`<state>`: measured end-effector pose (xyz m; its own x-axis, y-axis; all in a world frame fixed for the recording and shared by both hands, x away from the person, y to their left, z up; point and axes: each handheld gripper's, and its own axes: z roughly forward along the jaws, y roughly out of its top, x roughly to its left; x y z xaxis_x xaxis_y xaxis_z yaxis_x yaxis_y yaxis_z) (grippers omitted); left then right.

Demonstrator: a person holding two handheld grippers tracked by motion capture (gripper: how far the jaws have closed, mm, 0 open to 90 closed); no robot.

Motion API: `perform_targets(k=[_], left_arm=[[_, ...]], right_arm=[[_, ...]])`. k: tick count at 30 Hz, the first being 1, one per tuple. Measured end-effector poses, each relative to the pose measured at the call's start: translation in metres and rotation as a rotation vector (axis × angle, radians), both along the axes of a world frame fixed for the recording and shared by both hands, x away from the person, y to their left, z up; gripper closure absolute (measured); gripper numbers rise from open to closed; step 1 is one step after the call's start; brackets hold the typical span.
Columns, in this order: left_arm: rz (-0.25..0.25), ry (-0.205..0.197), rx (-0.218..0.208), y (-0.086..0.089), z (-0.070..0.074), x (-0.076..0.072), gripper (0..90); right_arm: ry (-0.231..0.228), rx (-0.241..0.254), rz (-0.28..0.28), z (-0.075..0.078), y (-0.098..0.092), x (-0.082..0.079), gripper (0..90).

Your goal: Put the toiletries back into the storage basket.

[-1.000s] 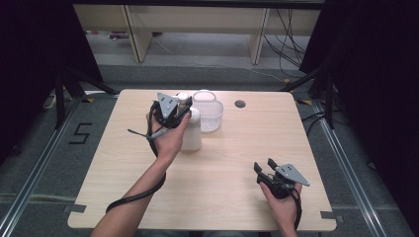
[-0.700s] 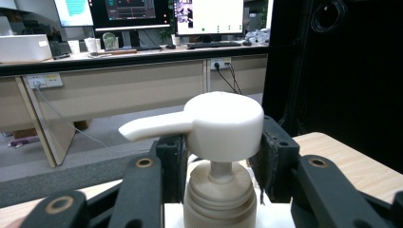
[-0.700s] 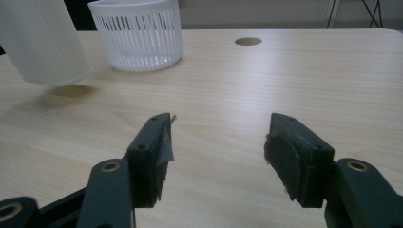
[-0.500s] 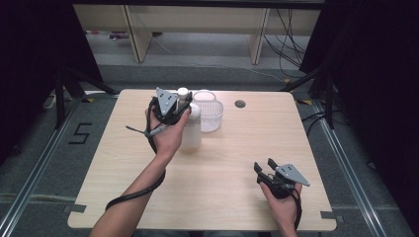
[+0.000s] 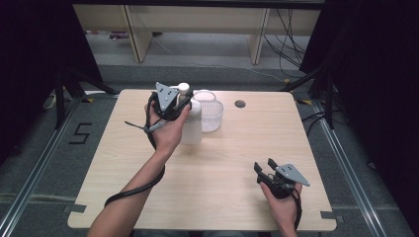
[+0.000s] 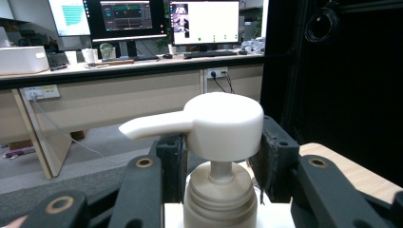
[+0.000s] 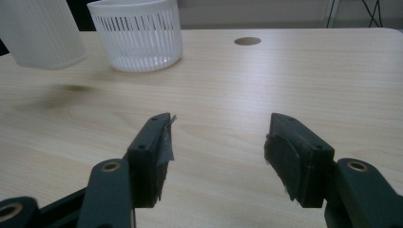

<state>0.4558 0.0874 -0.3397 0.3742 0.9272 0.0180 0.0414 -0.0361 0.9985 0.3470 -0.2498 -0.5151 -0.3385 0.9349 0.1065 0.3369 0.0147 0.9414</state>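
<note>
High view, left tool: upper left of centre, jaws closed around the neck of the pump bottle, under its pump head.
Pump bottle: white, upright, held off the tabletop, just left of the basket.
Basket: white, slotted, upper centre, standing on the tabletop.
Right tool: lower right, resting low over the tabletop, jaws wide apart, nothing between them.
Tabletop hole: right of the basket.

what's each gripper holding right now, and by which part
The left gripper clamps the white plastic pump bottle at its pump head. The right gripper holds nothing.
</note>
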Motion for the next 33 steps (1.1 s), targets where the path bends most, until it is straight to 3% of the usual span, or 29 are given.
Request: perform_targets(k=[12, 13, 18, 24, 25, 33], left_arm=[[-0.016, -0.003, -0.004, -0.002, 0.01, 0.003, 59.2], [-0.016, -0.005, -0.003, -0.003, 0.011, 0.003, 59.2], [-0.02, -0.009, -0.003, -0.004, 0.014, 0.004, 59.2], [-0.025, -0.008, -0.002, -0.006, 0.017, 0.005, 59.2], [-0.025, -0.008, 0.0, -0.006, 0.018, 0.006, 59.2], [-0.032, -0.011, -0.005, -0.009, 0.022, 0.008, 59.2]], right_arm=[[-0.002, -0.011, -0.012, 0.0, -0.001, -0.001, 41.8], [0.019, 0.025, -0.019, 0.0, 0.002, -0.002, 41.8], [0.002, 0.017, -0.012, 0.0, 0.001, -0.001, 41.8], [0.022, 0.017, -0.016, 0.001, 0.001, -0.002, 41.8], [0.001, 0.017, -0.012, 0.0, 0.001, -0.001, 41.8], [0.022, 0.019, -0.022, 0.001, 0.001, -0.002, 41.8]])
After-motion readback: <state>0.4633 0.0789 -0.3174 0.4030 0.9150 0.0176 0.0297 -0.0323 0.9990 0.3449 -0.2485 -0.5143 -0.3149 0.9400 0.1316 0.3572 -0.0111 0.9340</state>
